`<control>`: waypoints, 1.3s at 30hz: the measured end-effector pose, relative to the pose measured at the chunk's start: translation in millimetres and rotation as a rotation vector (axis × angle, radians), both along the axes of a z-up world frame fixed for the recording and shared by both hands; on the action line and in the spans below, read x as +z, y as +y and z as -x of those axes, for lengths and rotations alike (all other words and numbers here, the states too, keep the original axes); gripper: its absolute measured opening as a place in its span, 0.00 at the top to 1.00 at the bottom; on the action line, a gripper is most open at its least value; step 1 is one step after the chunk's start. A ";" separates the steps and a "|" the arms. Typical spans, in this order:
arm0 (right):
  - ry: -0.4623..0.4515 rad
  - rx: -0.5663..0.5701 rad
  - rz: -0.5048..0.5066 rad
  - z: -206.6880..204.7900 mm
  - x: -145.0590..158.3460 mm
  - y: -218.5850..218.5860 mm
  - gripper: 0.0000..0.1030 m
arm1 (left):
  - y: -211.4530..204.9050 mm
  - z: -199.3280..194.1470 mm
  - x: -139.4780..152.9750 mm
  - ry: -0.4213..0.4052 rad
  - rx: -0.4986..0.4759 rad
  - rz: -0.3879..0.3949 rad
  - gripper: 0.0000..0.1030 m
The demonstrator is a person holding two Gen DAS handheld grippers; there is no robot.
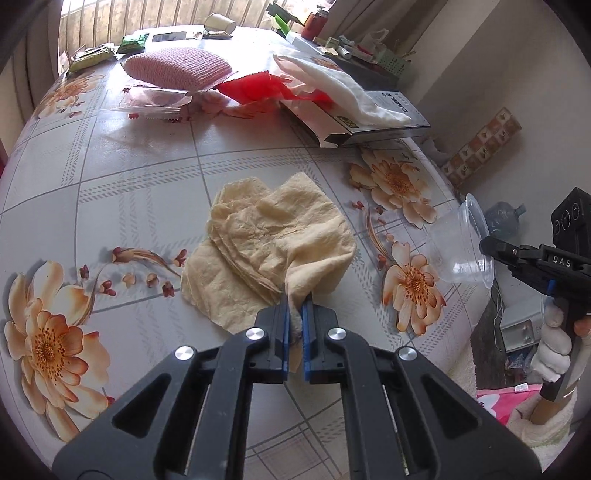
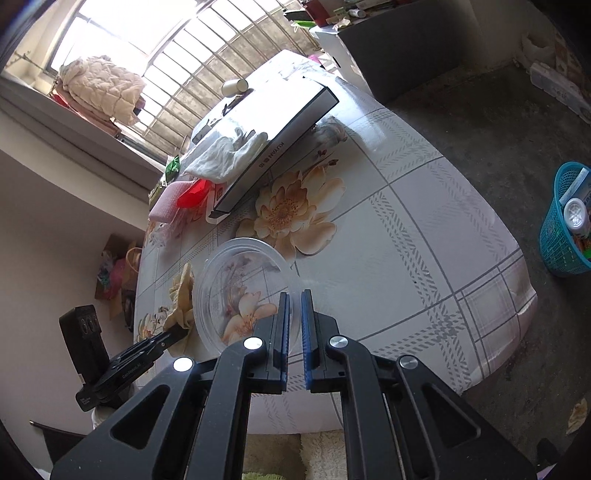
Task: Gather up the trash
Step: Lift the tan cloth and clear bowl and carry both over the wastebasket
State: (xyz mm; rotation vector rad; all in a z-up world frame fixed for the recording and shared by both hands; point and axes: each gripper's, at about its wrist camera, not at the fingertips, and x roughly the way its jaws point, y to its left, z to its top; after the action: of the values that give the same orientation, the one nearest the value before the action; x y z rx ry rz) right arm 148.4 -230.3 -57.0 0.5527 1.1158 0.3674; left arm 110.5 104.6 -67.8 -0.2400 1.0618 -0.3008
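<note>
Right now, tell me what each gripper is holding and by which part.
Left gripper pinches a corner fold of the yellow cloth. Right gripper clamps the rim of the clear plastic container.

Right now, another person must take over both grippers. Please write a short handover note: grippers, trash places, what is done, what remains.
Left gripper: shut on a corner of the yellow cloth, which mostly lies on the table.
Right gripper: shut on the rim of the clear plastic cup, at the table's edge.
Bin: blue basket on the floor, already holding some items.
Left on the table: red wrapper, white cloth on the cable box, paper cup.
Next, probably: carry both held items to the basket.
</note>
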 end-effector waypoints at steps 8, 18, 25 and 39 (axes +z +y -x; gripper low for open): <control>0.019 -0.012 0.007 2.7 -8.7 1.2 0.93 | -6.6 -0.6 1.3 -0.013 -0.002 -0.037 0.95; -0.005 -0.037 -0.024 10.3 -7.6 -4.7 0.94 | -5.3 3.2 4.9 -0.052 0.005 -0.062 0.97; -0.031 -0.048 -0.047 15.8 0.8 -8.3 0.95 | -4.9 9.3 24.8 -0.105 0.007 -0.057 0.97; -0.076 -0.069 -0.089 27.6 14.8 -18.4 0.95 | -26.2 19.1 56.5 -0.187 -0.040 -0.053 0.97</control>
State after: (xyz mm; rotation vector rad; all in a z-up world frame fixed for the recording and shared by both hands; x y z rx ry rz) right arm 120.7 -248.6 -42.2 0.6488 1.0085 0.3761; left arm 91.4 78.3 -11.2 -0.1405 0.8897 -0.3244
